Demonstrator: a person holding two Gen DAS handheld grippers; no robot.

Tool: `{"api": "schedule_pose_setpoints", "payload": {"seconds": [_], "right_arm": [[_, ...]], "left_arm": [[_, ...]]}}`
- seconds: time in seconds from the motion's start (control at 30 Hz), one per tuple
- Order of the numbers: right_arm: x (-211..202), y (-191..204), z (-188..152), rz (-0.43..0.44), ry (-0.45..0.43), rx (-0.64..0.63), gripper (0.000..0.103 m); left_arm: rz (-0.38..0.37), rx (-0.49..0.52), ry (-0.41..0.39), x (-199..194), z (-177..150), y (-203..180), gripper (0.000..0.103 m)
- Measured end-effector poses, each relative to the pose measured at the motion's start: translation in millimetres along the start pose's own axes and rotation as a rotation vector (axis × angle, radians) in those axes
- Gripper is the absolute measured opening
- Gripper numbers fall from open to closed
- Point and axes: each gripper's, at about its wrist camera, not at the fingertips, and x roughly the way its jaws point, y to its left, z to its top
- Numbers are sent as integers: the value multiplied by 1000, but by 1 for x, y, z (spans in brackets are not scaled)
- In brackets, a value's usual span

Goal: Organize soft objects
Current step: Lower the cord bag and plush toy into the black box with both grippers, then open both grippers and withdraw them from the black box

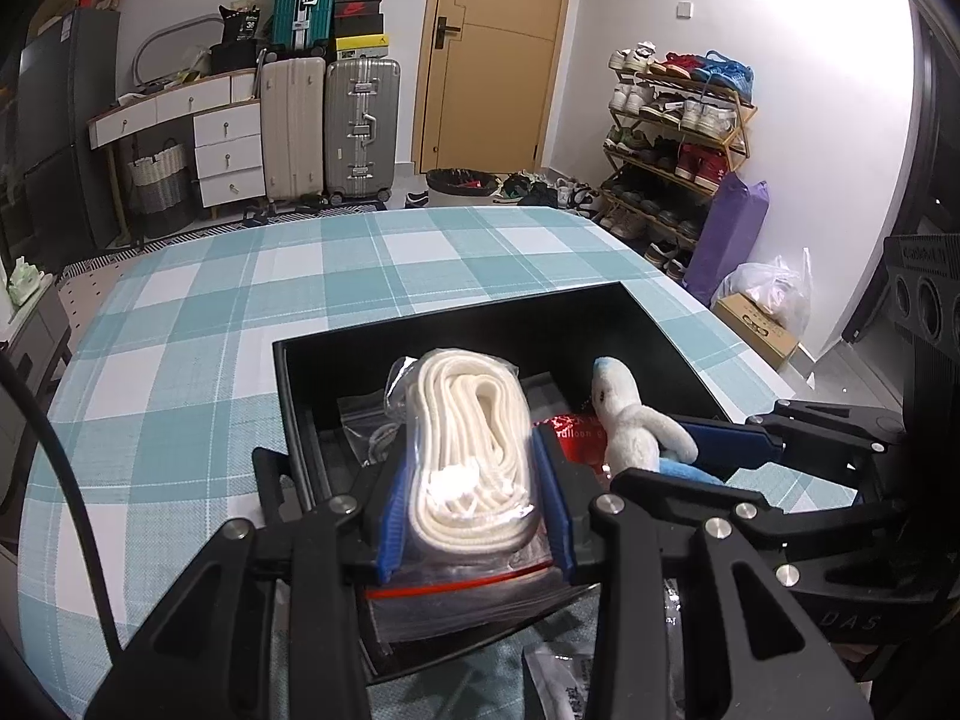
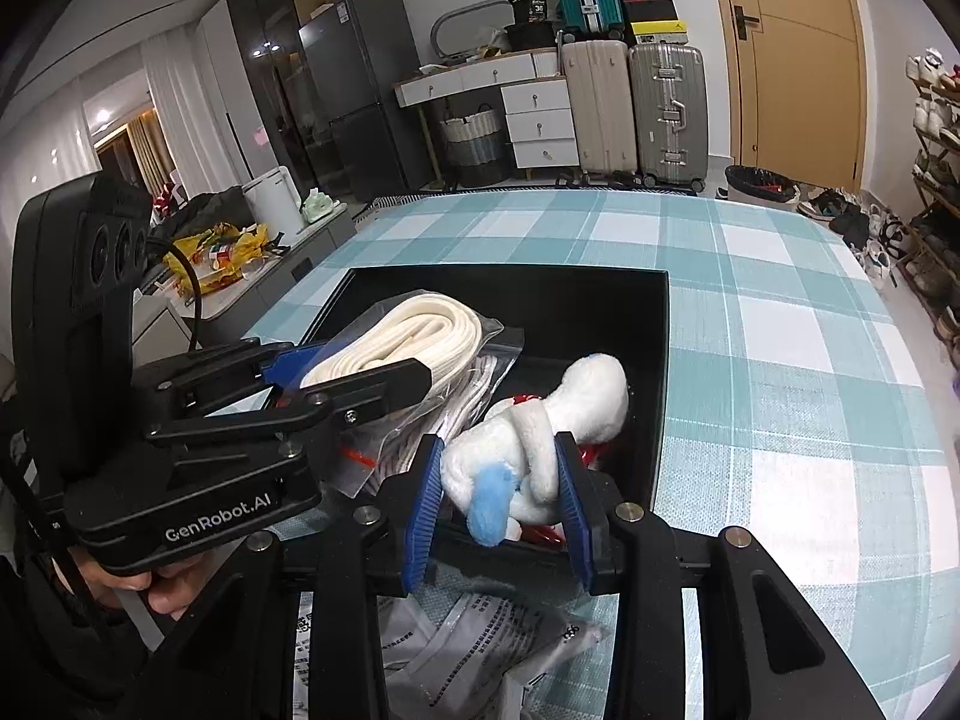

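— Where is the bag of white rope?
— Squeezed between the blue pads of the left gripper. Nearly closed, holding tight on both sides. Up above the black box, over the near left part of it.

— And the soft toy?
— White and fluffy, with a blue bit. Pinched in the right gripper, blue pads pressing on each side. Nearly closed too. Low over the near right part of the box, with its far end leaning toward the right wall.

— Where is the box?
— On the table with the green and white check cloth, close to the near edge.

— Anything else in the box?
— A clear bag on the bottom, and something red and shiny under the toy.

— How close are the two grippers?
— Side by side, just apart. Rope on the left, toy on the right.

— Anything near the front edge of the table?
— A crinkly packet with printed writing, just outside the box, under the right gripper.
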Motion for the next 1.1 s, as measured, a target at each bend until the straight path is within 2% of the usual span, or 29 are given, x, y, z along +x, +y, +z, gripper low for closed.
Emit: {"api": "schedule_pose_setpoints", "payload": {"seconds": [0.1, 0.17, 0.27, 0.3, 0.37, 0.43, 0.47, 0.5, 0.57, 0.63, 0.73, 1.1], "right_arm": [[-1, 2, -1, 0, -22, -11, 42], [-5, 4, -1, -7, -53, -30, 50], [-14, 4, -3, -30, -99, -41, 52], [-17, 4, -3, -37, -110, -41, 53], [-24, 2, -4, -57, -129, -41, 70], [-35, 0, -6, -73, -150, -33, 77], [-39, -1, -7, -76, -155, -27, 83], [-43, -2, -9, -81, -158, -20, 87], [-53, -3, -12, -109, -169, -10, 98], [-64, -4, -17, -121, -177, -3, 102], [-74, -6, -24, -121, -171, 11, 102], [-88, -1, -44, -132, -111, -19, 102]], "left_arm": [[5, 1, 3, -1, 0, 0, 37], [7, -1, -2, -3, 1, 1, 39], [17, 1, -9, -8, 2, 1, 40], [18, 3, -12, -10, 2, 1, 47], [22, 6, -28, -17, 2, 0, 61], [17, 11, -36, -22, 3, -1, 62], [15, 14, -35, -25, 3, -2, 69], [16, 11, -35, -28, 3, -2, 83], [20, -8, -52, -37, 2, -2, 95], [12, -27, -79, -48, 0, 1, 95], [19, -44, -94, -62, -4, 2, 103], [68, -16, -113, -93, -31, -4, 103]]}}
